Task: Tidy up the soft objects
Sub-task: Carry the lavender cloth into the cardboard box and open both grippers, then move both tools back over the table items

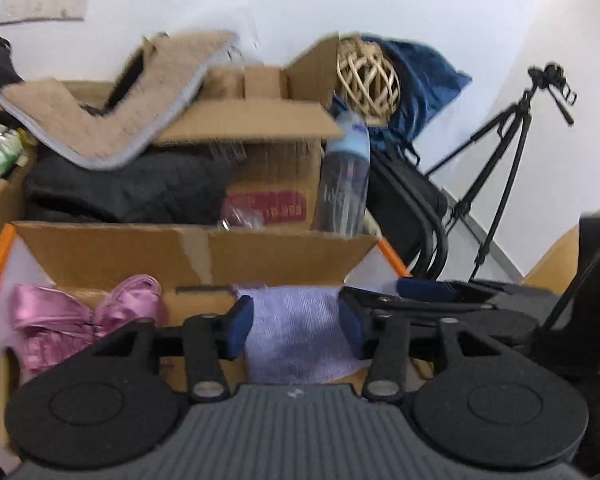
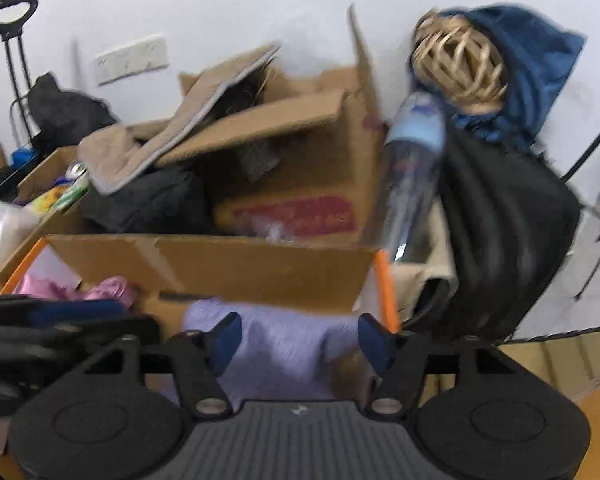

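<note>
Both grippers over the box
Lilac cloth [image 1: 296, 332] lies just below left gripper [image 1: 296, 326] and right gripper [image 2: 300, 340]; jaws parted, empty.

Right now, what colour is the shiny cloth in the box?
Pink shiny cloth, clearest in the left wrist view.

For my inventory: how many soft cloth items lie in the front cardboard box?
2: a purple towel at the middle and a pink satin cloth at its left. More may be hidden below.
</note>
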`<state>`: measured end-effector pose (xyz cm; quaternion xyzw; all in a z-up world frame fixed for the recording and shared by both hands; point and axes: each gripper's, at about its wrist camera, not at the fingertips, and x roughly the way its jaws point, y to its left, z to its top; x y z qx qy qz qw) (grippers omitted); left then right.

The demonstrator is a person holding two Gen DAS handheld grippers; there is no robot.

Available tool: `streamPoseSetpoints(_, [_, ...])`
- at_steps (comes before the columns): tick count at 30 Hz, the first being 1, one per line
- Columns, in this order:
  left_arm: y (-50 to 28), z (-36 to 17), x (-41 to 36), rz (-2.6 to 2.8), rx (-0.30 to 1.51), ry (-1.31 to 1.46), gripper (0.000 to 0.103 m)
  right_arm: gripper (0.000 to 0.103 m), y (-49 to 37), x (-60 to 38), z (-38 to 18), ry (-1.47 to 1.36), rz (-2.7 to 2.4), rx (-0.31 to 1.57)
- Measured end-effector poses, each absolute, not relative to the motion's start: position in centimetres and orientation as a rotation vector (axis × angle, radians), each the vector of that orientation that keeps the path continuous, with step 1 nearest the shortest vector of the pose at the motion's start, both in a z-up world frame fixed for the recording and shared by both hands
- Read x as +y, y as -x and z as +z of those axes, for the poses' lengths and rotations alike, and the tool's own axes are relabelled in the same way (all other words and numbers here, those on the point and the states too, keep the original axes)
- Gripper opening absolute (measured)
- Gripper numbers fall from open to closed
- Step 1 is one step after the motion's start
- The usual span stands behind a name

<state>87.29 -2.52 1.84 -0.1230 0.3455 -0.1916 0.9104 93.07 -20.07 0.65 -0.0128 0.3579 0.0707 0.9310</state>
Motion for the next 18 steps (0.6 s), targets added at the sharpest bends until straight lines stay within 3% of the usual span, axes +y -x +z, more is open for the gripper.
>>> streamPoseSetpoints(8, [-77.0, 10.9, 0.1, -0.361, 0.575, 0.175, 0.082, 0.066, -82.7, -20.6, 9.2, 0.024, 0.229, 0.594])
streamPoseSetpoints(12, [-68.0, 13.2, 1.7, -0.329, 0.462, 0.085, 0.096, 0.088, -73.3, -21.2, 14.1, 0.064, 0.298, 0.465])
streamPoseSetpoints(18, [-56.2, 12.7, 3.0, -0.271, 0.37, 0.007, 0.098, 0.093, -60.0, -21.7, 15.6, 0.075, 0.355, 0.369])
